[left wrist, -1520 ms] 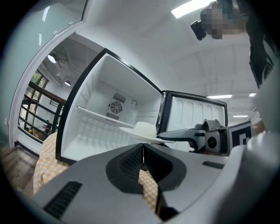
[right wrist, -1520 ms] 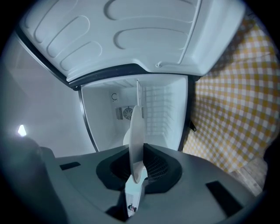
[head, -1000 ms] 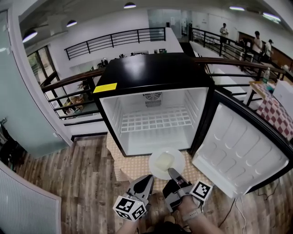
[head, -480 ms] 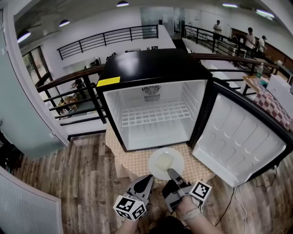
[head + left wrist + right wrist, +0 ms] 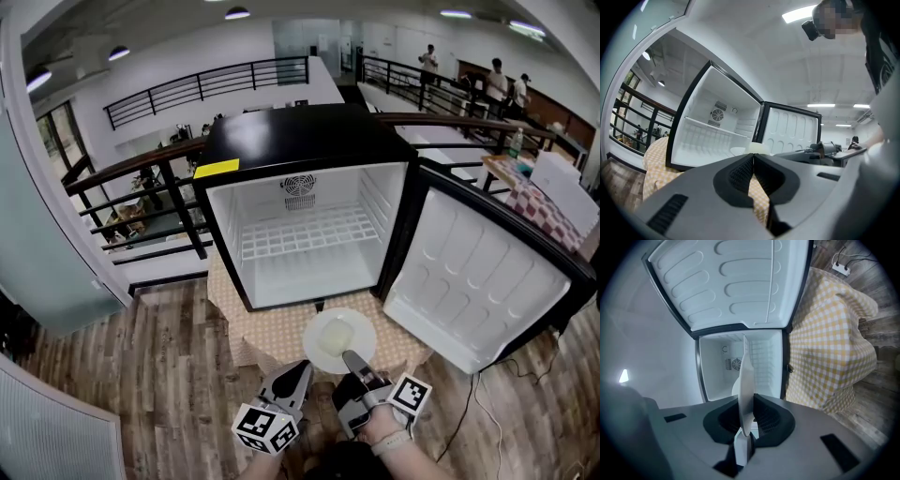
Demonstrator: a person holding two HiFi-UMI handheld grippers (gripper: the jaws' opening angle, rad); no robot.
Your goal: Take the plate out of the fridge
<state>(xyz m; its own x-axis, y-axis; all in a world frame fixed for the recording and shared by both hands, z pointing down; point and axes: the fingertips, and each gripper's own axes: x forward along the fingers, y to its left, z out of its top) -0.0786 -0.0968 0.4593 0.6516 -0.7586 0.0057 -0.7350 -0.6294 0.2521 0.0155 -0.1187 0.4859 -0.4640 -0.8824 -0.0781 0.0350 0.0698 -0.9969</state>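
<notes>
Your right claw [image 5: 350,358] is clamped on the plate's [image 5: 334,334] near rim, so the plate reaches toward 12 o'clock, outside the open fridge [image 5: 300,141] over the checked desk [image 5: 272,333], with your left claw [image 5: 302,367] closed and empty at 8 o'clock.

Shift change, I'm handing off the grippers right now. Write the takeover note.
Right gripper: shut on the near rim of the white plate, which carries a pale block.
Left gripper: shut, holding nothing, beside the right one.
Plate: outside the fridge, over the checked cloth in front of it. Whether it touches the cloth cannot be told.
Fridge door: open, swung to the right.
Done: the plate is out.
Left: probably set the plate down and shut the door.
</notes>
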